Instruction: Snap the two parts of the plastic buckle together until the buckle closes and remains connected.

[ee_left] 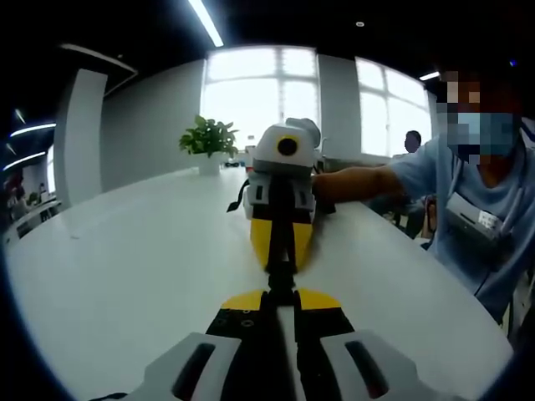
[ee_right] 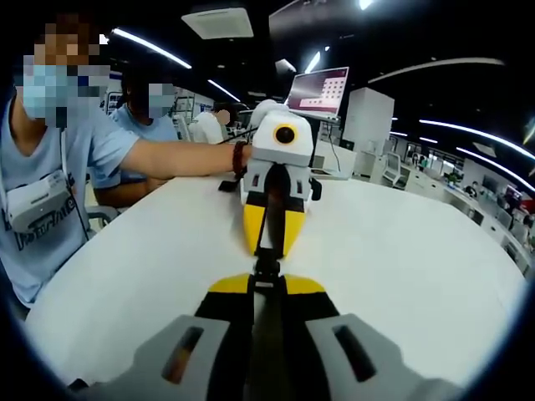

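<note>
Item: black plastic buckle [ee_left: 282, 271], two parts meeting end to end above the white worktop [ee_left: 125, 251], between opposed tools. Left tool [ee_left: 281, 292] clenched on near part; right tool [ee_right: 266, 280] clenched on its part. Handling advice: keep halves collinear, push straight inward until latched; avoid twisting.

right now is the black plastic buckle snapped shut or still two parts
Cannot tell: the black plastic buckle sits pinched between the two facing yellow-tipped tools, right tool and left tool, hiding its seam.
</note>
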The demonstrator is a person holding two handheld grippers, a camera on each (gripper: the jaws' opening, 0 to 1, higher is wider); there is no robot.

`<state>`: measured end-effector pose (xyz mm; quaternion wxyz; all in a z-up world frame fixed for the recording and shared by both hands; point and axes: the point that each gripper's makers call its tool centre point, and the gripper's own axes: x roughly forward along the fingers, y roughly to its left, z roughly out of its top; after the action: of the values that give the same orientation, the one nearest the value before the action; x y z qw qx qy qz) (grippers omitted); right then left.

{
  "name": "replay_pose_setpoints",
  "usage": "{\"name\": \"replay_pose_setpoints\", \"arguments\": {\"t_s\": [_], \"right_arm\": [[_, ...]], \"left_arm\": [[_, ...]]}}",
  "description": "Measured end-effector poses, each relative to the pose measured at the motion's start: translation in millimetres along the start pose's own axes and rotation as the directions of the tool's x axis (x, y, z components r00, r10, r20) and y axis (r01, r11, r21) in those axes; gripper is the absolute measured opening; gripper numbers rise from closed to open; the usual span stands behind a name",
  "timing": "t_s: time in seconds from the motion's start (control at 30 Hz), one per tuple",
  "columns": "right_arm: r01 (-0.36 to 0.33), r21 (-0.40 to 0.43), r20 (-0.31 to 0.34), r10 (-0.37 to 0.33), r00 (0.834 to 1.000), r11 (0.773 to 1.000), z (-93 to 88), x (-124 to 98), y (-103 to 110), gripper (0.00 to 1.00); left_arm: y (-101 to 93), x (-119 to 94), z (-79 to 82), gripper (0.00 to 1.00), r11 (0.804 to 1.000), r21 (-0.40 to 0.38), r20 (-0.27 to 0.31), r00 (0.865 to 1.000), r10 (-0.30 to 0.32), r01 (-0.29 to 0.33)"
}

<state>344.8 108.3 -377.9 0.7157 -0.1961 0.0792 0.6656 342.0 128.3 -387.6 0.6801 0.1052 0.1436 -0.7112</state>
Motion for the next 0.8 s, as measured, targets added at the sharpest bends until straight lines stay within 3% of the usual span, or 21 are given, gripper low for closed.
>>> {"name": "replay_pose_setpoints", "arguments": {"t_s": [0.8], "right_arm": [[0.005, 0.027, -0.005, -0.004, 1.0, 1.0, 0.5, 1.6, 0.0, 0.12]], "left_arm": [[4.8, -1.9, 1.3, 0.1, 1.0, 0.002, 0.004, 1.0, -0.003, 0.003]]}}
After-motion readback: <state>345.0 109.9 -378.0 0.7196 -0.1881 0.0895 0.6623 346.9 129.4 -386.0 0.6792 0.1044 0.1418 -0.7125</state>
